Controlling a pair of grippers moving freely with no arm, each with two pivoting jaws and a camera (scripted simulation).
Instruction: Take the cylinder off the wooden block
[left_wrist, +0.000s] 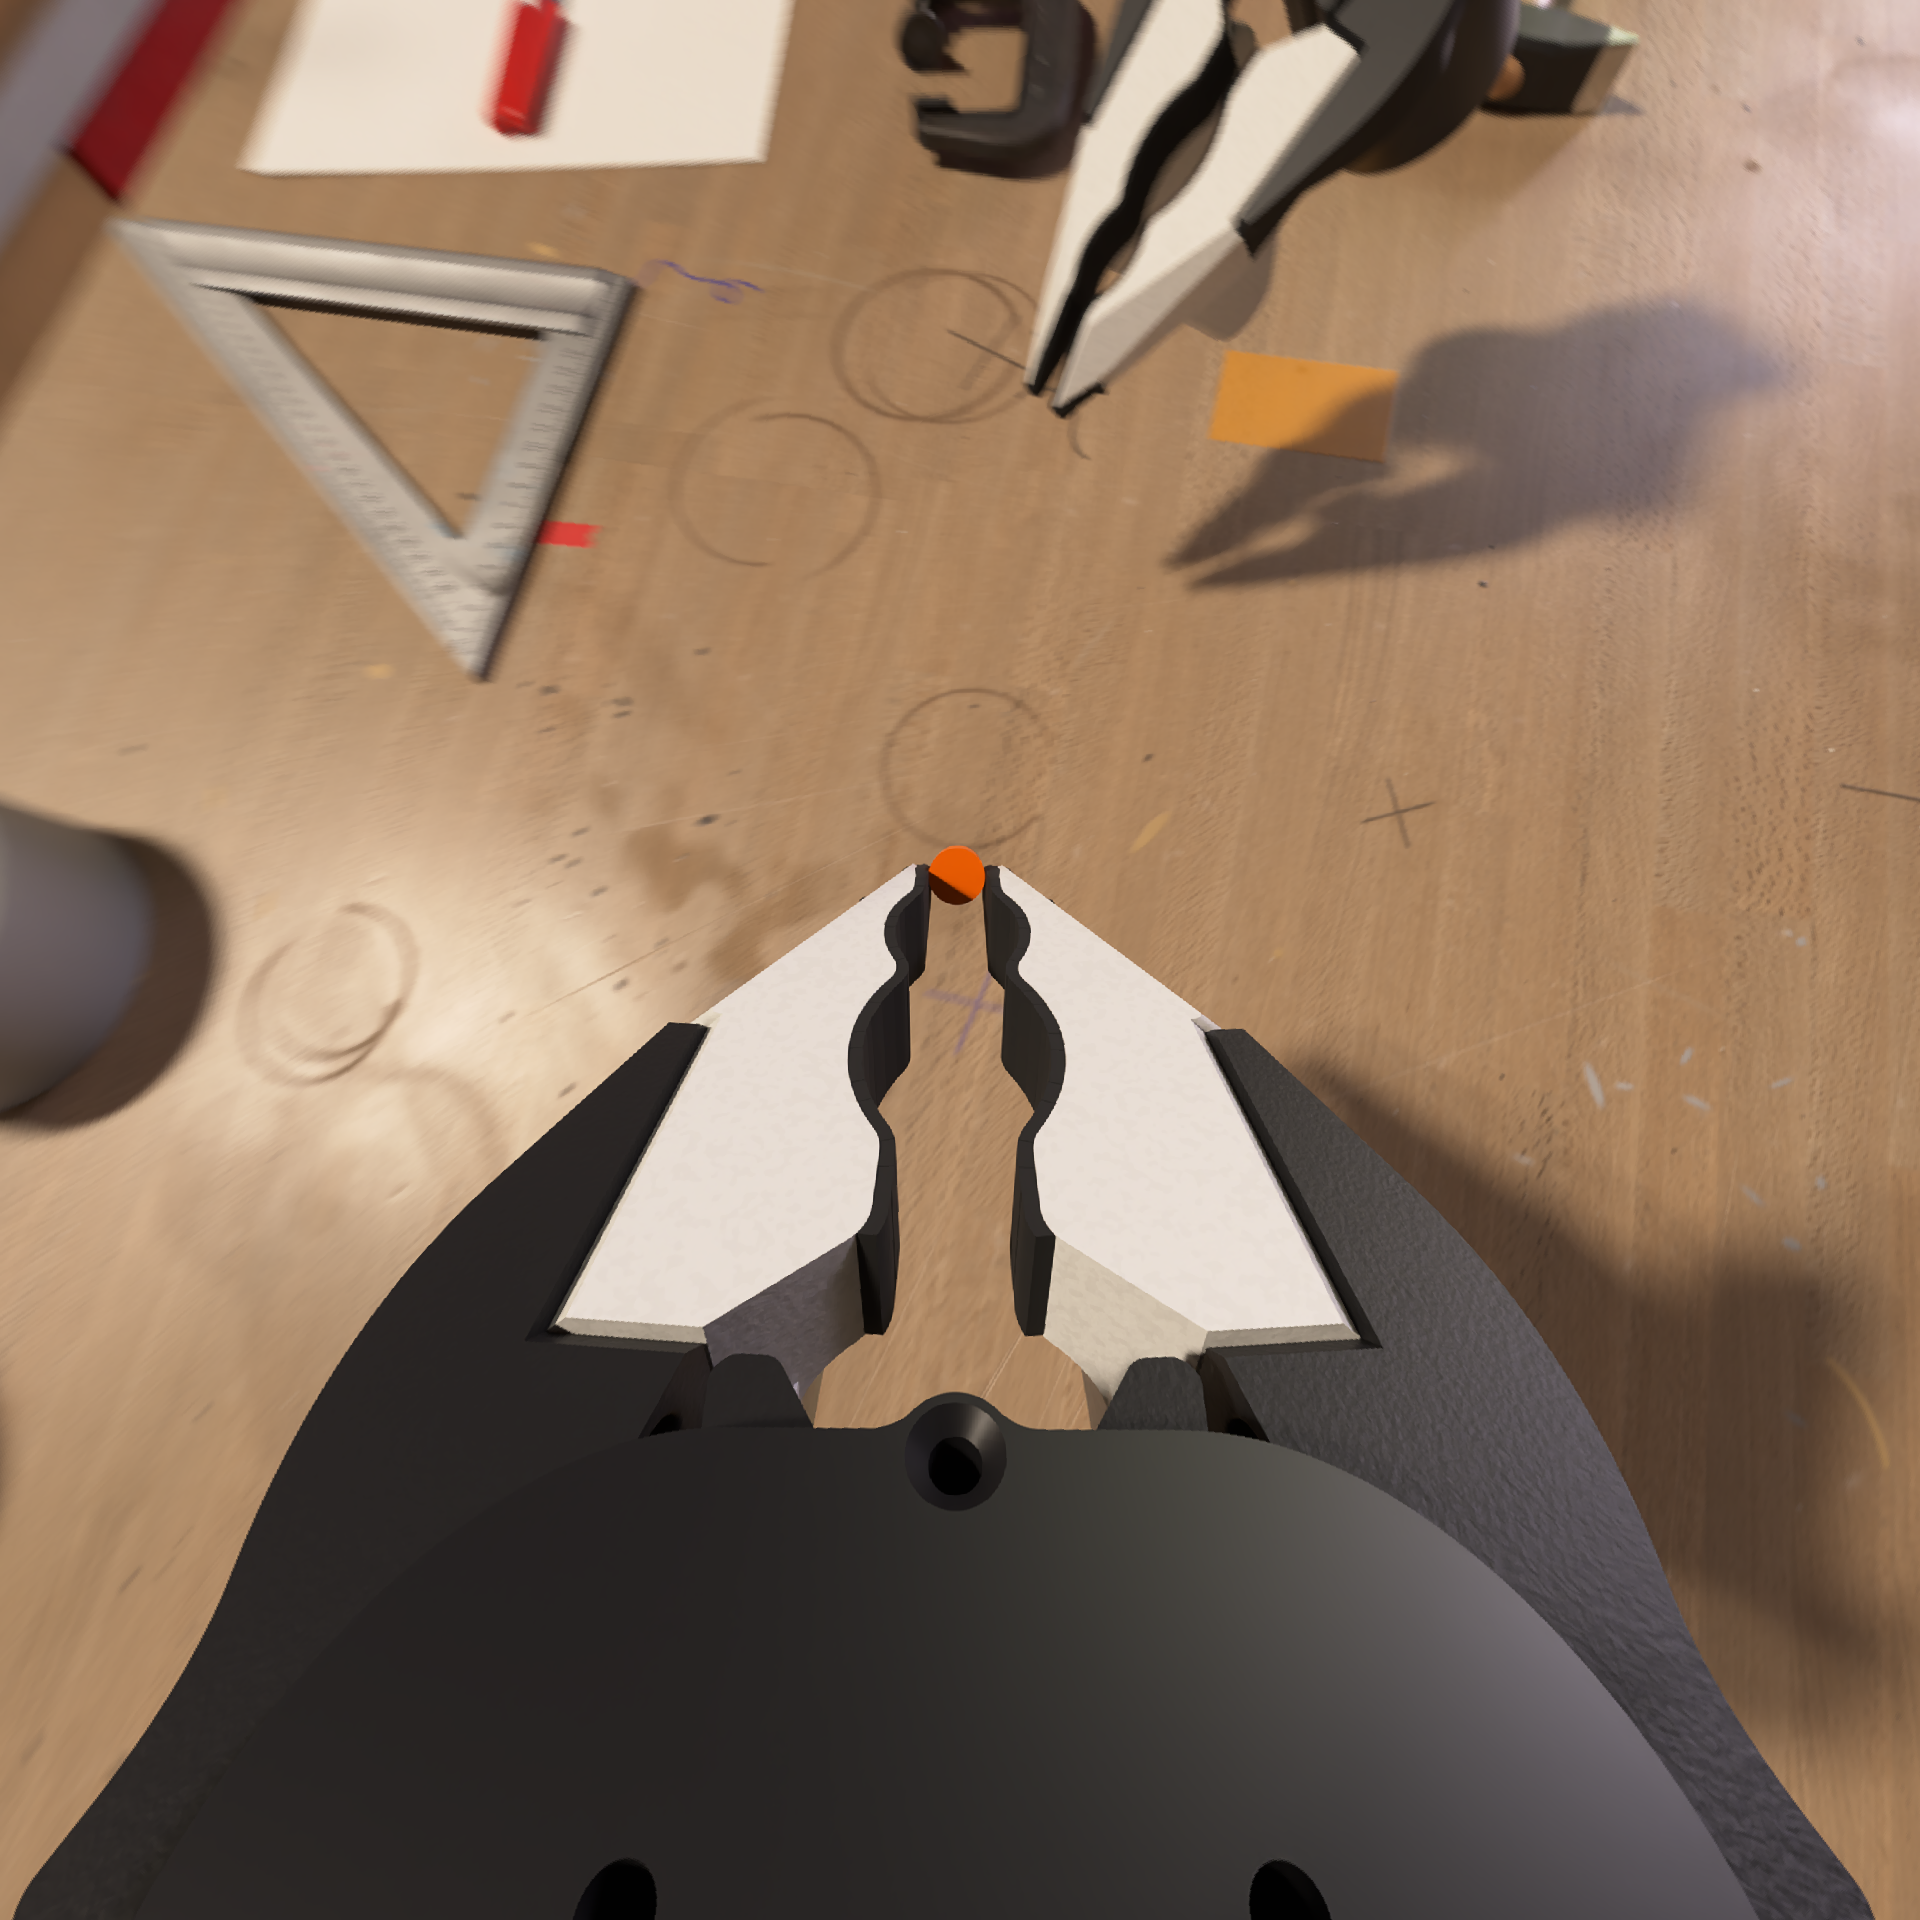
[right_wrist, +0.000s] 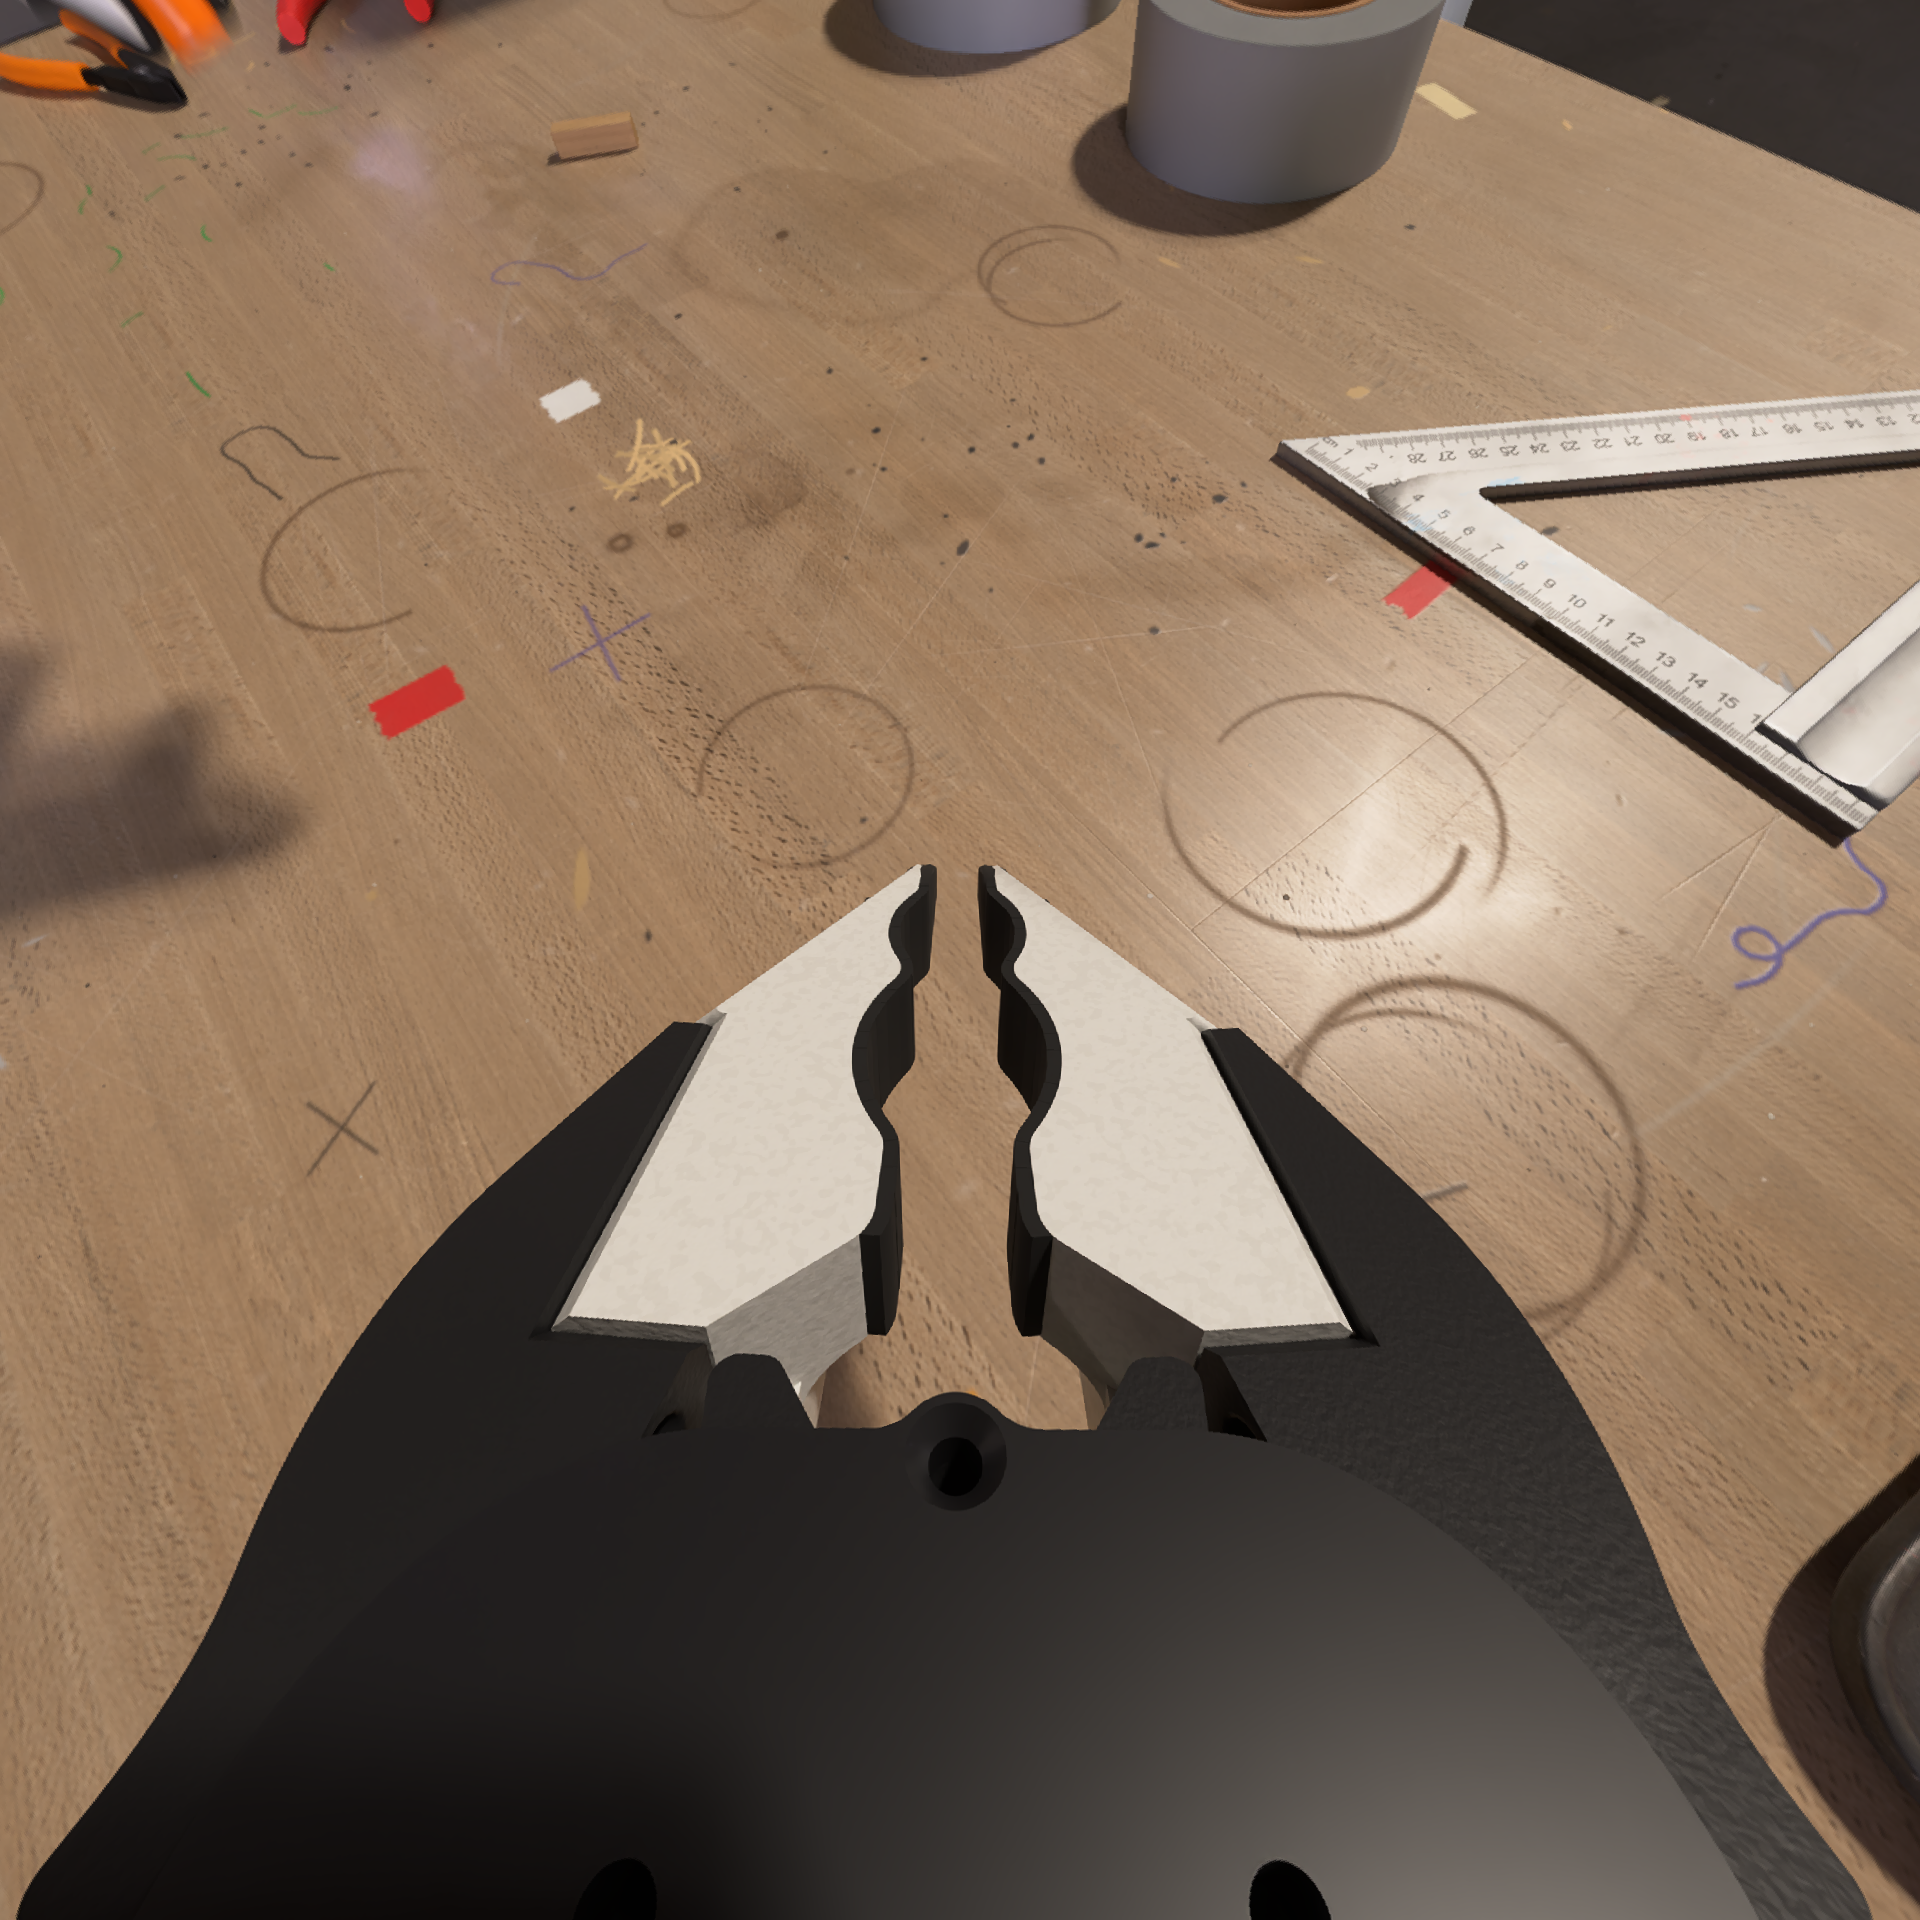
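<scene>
In the left wrist view my left gripper (left_wrist: 954, 889) is shut on a small orange cylinder (left_wrist: 956, 869), pinched at the very fingertips and held above the wooden table. The wooden block (left_wrist: 1304, 405), a flat orange-tan piece, lies farther off on the table with nothing on it. My right gripper (left_wrist: 1055, 395) hangs just left of the block with its tips pointing down, not touching it. In the right wrist view the right gripper (right_wrist: 957, 878) is empty, its jaws drawn together to a narrow slit. The block and the cylinder do not show in that view.
A metal speed square (left_wrist: 395, 416) (right_wrist: 1621, 582) lies to one side. A grey cup (left_wrist: 62, 956) (right_wrist: 1278, 104), a white sheet (left_wrist: 644, 94) with a red tool (left_wrist: 530, 68), a black clamp (left_wrist: 997, 94), orange pliers (right_wrist: 94, 78), a small wood offcut (right_wrist: 592, 135) and a metal tray (right_wrist: 1881, 1642) ring the work area.
</scene>
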